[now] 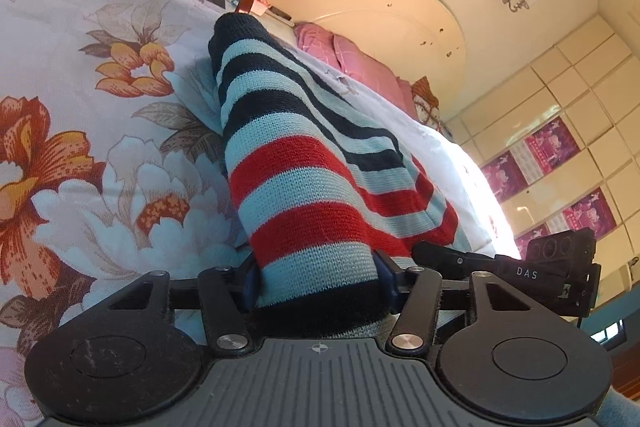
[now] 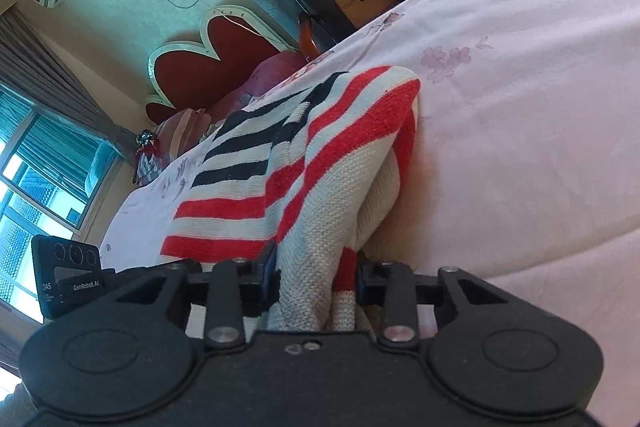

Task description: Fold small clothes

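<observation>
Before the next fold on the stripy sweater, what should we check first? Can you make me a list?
1. Left gripper shut on the sweater: ok, the dark cuff end sits between its fingers.
2. Right gripper shut on the sweater: ok, bunched knit is pinched between its fingers.
3. Both grippers on the same garment: ok, same red, dark and pale stripes in both views.
4. Sweater lying on the bed sheet: ok, the far part rests on it.
5. Fabric flat, not wrinkled: not ok, it is bunched and doubled over near the right gripper.
6. Grip on one layer only: cannot tell.
</observation>
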`<act>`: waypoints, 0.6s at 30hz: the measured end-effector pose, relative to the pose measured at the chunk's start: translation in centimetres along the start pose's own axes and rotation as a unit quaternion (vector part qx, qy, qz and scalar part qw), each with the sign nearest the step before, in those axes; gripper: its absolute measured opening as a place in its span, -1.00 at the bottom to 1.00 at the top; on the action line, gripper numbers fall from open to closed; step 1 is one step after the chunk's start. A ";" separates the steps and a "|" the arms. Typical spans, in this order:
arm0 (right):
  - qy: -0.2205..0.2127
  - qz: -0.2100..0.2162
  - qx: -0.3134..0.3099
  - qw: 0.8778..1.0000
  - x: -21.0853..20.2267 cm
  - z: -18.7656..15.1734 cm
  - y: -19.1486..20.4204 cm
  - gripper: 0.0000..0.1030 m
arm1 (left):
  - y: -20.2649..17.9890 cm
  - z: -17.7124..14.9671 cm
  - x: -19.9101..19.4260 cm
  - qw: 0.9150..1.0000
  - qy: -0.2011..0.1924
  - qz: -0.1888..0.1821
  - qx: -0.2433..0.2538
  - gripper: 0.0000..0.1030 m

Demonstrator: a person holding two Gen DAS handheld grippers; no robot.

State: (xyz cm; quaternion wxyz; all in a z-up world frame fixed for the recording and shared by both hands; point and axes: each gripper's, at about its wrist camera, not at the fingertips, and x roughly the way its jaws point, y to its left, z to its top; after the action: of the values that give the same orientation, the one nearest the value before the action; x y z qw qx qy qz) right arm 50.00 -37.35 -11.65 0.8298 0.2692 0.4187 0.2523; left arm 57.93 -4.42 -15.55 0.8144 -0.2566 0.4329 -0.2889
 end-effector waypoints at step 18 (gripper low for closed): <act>-0.028 0.011 -0.114 0.993 -0.2 -1.7 12.9 -0.37 | 2.6 0.2 -13.4 0.998 -0.049 -0.025 0.031 -0.01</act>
State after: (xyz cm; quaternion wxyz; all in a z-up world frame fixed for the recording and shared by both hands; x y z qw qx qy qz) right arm 45.97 -27.66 -3.92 0.8637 0.1842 0.3607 0.2998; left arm 52.58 6.73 -9.73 0.8350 -0.2557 0.3763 -0.3096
